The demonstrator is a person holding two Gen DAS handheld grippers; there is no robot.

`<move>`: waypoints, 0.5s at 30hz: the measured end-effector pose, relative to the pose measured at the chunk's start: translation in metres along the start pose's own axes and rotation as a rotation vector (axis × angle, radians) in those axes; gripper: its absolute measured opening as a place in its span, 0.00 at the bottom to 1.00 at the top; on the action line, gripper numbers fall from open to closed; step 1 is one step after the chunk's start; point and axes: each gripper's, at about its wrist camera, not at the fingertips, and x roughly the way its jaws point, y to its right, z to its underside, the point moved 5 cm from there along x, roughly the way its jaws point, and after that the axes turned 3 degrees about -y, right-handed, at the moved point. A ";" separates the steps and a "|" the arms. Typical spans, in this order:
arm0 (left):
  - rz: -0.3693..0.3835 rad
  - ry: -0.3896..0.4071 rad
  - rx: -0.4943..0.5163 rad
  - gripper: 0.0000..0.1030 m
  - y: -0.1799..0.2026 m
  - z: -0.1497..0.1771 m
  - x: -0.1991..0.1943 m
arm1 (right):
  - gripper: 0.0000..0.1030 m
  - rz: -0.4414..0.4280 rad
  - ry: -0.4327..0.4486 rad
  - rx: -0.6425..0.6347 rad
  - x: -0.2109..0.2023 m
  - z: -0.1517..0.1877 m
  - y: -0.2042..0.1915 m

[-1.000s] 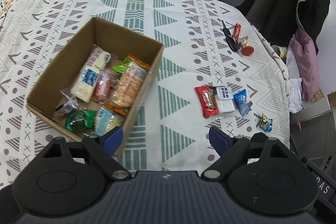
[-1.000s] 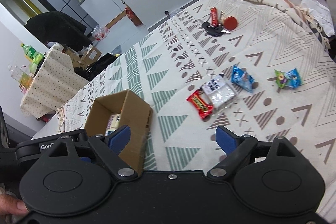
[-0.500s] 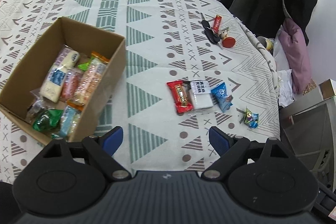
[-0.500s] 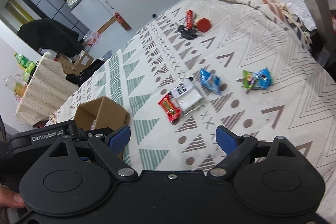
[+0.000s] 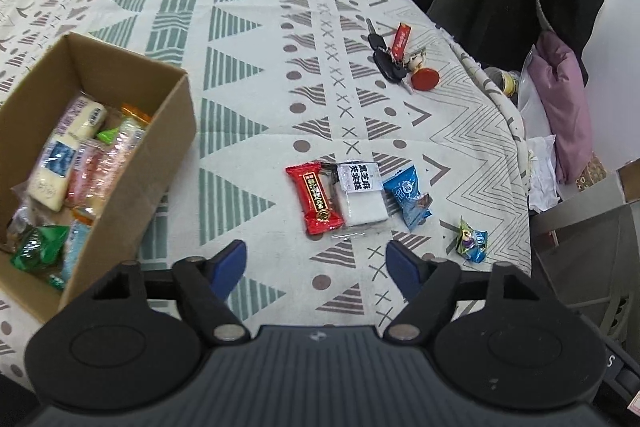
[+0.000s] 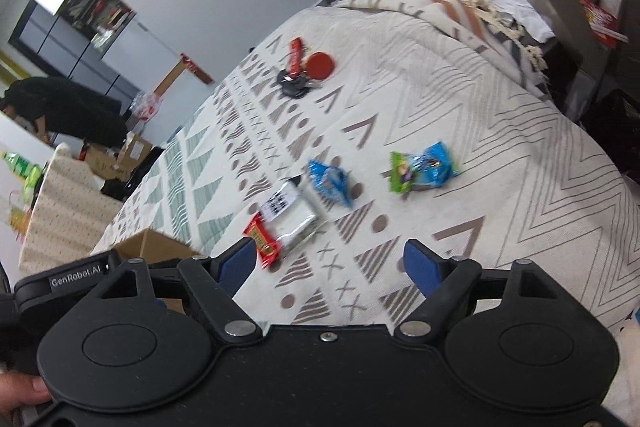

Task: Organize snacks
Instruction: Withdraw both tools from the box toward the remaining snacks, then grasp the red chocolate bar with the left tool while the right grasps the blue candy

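Snacks [image 5: 352, 195] just beyond left tongs [image 5: 316, 263]

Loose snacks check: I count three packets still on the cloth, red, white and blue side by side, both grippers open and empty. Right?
Not quite: four remain. Beyond the red packet, white packet and blue packet, a green-and-blue candy lies apart, clear in the left wrist view. Left gripper and right gripper are open, empty.
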 end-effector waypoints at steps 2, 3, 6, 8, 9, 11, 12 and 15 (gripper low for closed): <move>0.001 -0.014 -0.003 0.63 0.001 -0.002 0.009 | 0.75 0.004 0.004 0.013 0.004 -0.005 0.006; -0.001 -0.020 -0.005 0.60 0.002 -0.003 0.014 | 0.74 0.007 0.007 0.018 0.006 -0.007 0.008; -0.009 -0.034 -0.010 0.53 0.003 -0.007 0.028 | 0.74 0.019 0.007 0.038 0.014 -0.014 0.016; -0.014 -0.040 -0.014 0.51 0.003 -0.011 0.037 | 0.74 0.029 0.005 0.048 0.019 -0.019 0.022; -0.021 -0.039 -0.014 0.50 0.003 -0.013 0.041 | 0.74 0.033 0.003 0.051 0.022 -0.021 0.024; -0.037 -0.042 -0.017 0.49 0.003 -0.018 0.050 | 0.74 0.047 -0.002 0.053 0.029 -0.025 0.029; -0.037 -0.048 -0.024 0.49 0.002 -0.020 0.056 | 0.74 0.056 -0.005 0.054 0.033 -0.028 0.032; -0.046 -0.061 -0.045 0.45 -0.002 -0.029 0.072 | 0.74 0.085 -0.011 0.053 0.041 -0.035 0.037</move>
